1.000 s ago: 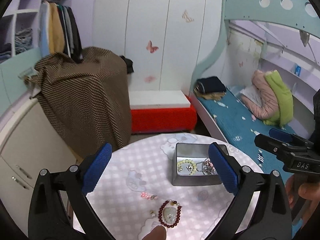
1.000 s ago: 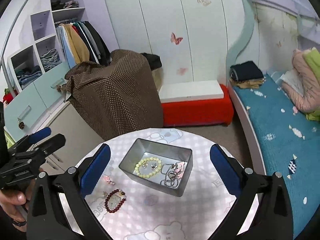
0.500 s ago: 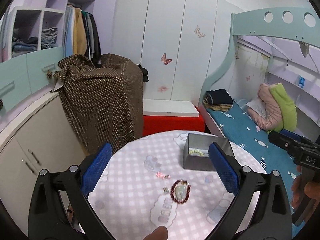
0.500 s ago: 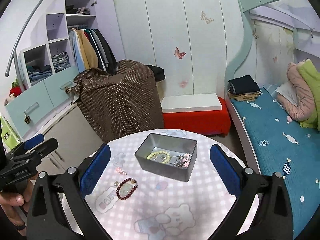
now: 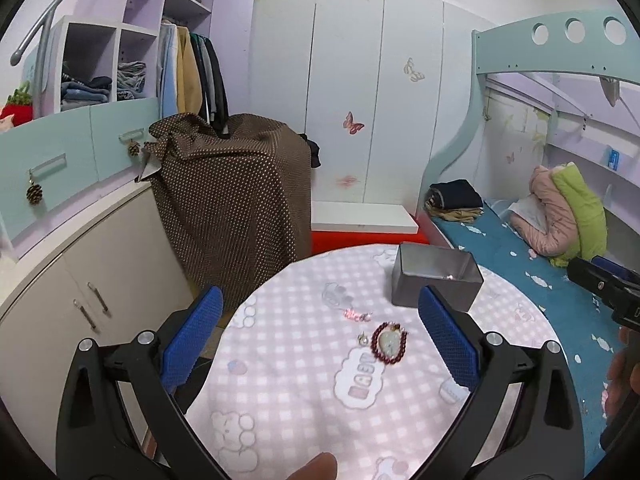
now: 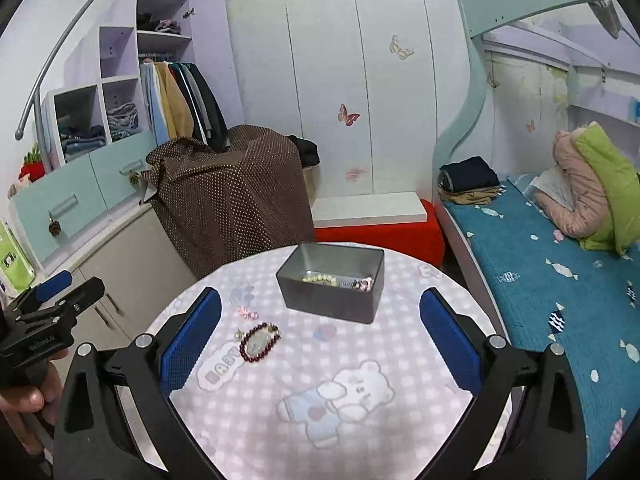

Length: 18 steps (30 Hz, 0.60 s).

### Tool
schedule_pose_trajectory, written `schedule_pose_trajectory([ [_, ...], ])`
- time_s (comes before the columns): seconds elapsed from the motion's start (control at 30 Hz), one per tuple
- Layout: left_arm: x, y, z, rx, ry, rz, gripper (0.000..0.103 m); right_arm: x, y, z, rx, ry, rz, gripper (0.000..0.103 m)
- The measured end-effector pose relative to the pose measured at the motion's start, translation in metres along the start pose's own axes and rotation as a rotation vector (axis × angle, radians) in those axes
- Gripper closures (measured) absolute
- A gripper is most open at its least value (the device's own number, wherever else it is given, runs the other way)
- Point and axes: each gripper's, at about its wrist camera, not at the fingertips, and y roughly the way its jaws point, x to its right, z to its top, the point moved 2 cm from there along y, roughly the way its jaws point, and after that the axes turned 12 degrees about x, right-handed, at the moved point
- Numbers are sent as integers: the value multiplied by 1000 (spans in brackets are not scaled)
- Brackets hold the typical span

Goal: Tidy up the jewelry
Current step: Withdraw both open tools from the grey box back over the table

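The round table [image 6: 360, 368] carries a grey tin [image 6: 332, 292] near its far edge, already holding beads and chain. A dark red bracelet [image 6: 259, 342], earrings and a pink piece [image 6: 247, 313] lie loose toward its left edge, likely awaiting collection. The left gripper [image 5: 320, 340] and right gripper [image 6: 320, 340] hover with tongs wide apart, empty.

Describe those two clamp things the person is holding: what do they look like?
Each hand-held gripper, left and right, is a black plastic frame with silver screws. Its two long fingers end in blue textured pads. White lettering marks the body of each, too small to read. No cables or sleeves show.
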Motion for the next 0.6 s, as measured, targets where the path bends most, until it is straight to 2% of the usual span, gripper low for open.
schedule_pose_trajectory([
  [0.27,-10,-2,-20,-29,11,26,5,-13,0,-17,-25,-38,2,7],
  [0.6,1,54,-66,-151,77,14,5,-14,18,-39,-92,-50,9,7],
])
